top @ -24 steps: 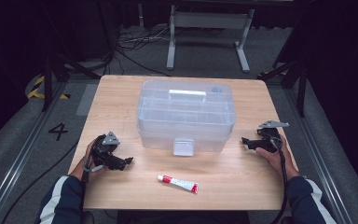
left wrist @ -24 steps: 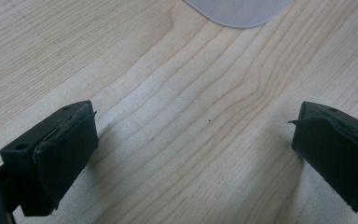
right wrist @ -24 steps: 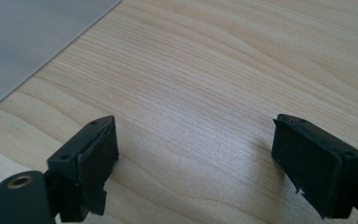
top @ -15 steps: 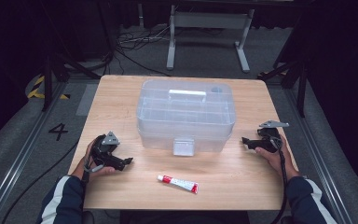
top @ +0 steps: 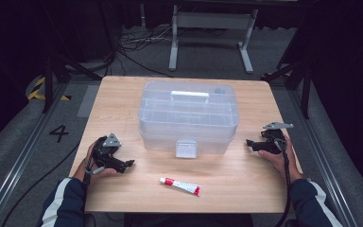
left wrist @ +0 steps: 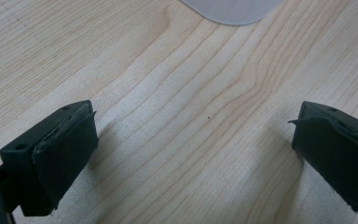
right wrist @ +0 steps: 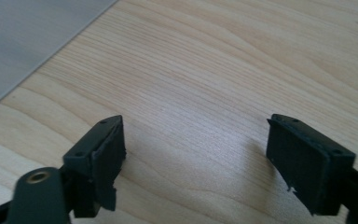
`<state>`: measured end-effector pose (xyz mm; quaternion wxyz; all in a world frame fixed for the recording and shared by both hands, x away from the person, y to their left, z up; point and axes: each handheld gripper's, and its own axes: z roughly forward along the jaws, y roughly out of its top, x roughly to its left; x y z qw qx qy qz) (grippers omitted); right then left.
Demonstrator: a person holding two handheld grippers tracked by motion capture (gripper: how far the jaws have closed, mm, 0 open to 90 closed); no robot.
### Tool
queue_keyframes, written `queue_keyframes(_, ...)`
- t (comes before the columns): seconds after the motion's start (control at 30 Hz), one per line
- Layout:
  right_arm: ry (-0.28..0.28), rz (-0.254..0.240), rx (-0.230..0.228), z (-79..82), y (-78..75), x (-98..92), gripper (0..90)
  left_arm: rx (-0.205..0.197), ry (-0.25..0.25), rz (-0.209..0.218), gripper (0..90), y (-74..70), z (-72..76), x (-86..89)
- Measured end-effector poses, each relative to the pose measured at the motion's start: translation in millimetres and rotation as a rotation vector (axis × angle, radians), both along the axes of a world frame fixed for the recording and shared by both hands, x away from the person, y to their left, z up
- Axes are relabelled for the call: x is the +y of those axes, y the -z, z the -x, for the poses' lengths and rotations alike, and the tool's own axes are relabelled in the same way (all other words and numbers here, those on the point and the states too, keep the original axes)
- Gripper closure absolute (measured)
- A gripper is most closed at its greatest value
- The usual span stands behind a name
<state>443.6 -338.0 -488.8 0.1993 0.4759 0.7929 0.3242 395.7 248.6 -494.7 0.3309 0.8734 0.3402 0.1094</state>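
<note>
Clear Box Between Idle Tongs

Wooden bench [top: 123, 94] carried a clear plastic box [top: 189, 116] at its centre. Left tongs [top: 128, 164] and right tongs [top: 249, 144] rested released on either side, nothing between their jaws. Red-and-white tube [top: 180, 186] lay near the front edge.

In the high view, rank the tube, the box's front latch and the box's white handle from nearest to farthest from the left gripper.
Measured from the left gripper, at the table's near left:
1. Tube, lying on the wood toward the front edge, to its right.
2. Front latch, low on the clear box's near wall, farther right.
3. White handle, on the lid, toward the back.
</note>
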Motion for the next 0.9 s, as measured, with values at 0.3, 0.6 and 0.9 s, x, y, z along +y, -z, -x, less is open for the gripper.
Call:
queue_keyframes(0.3,-0.047,-0.037,-0.063,14.1,-20.4,-0.2,20.5,0.002,0.004,-0.001,0.3,-0.1,-0.4,0.2)
queue_keyframes(0.6,-0.105,-0.010,-0.107,28.2,-37.5,3.9,20.7,0.004,-0.004,0.003,0.3,0.1,0.2,-0.2)
queue_keyframes(0.9,-0.110,-0.018,-0.155,36.0,-58.5,4.1,22.9,0.006,-0.007,0.004,0.4,0.0,0.3,-0.4)
